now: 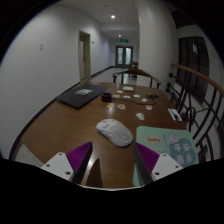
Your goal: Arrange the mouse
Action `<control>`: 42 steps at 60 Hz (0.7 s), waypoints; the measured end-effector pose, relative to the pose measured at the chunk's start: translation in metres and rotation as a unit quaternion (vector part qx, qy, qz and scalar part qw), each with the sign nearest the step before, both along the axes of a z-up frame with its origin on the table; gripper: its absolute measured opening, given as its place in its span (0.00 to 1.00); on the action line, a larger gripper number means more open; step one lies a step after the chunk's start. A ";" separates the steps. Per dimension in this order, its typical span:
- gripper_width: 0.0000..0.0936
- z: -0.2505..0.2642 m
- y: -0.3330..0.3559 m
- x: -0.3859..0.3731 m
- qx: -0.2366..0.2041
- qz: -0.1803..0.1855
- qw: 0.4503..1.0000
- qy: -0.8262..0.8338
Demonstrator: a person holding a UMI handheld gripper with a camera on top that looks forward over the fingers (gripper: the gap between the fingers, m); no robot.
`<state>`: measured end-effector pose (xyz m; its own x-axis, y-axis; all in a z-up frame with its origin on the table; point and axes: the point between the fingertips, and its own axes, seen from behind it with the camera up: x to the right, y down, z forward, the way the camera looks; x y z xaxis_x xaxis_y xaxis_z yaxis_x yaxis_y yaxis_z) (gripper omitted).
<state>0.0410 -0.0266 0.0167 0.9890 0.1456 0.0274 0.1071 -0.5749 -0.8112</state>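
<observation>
Setting: You hold the gripper [112,160] low over a round wooden table [70,125] in a long white-walled corridor, with doors at the far end and dark glazed panels along the right wall.

Fingers: Yours stand well apart, nothing between them. The left purple pad [76,157] and the right one [152,158] face each other across bare tabletop.

Mouse: The white mouse [114,131] lies flat on the wood just ahead of your fingers, roughly in line with the gap between them and a little nearer the right one. It sits at a slant, one end toward the far left, the other toward the near right. It touches neither finger.

Mat: A pale green printed sheet [175,147] lies on the table just right of the mouse, beyond and beside your right finger. You cannot read its markings.

Laptop: A dark, closed, flat device that looks like a laptop [79,97] rests on the far left part of the table, well apart from the mouse.

Small items: Scattered cards or papers [135,97] and a small dark object [108,96] lie across the far side of the table; what they are cannot be told.

Chairs: Dark curved chair backs [140,72] stand around the table's far rim.
</observation>
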 end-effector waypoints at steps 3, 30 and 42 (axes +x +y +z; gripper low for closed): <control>0.89 -0.009 0.017 0.017 -0.002 0.000 1.000 -0.012; 0.78 -0.034 0.131 0.010 -0.025 0.004 1.000 -0.009; 0.52 -0.037 0.141 0.010 -0.027 -0.012 1.000 0.003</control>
<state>0.0506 0.1144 -0.0199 0.9923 0.1233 0.0147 0.0885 -0.6197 -0.7798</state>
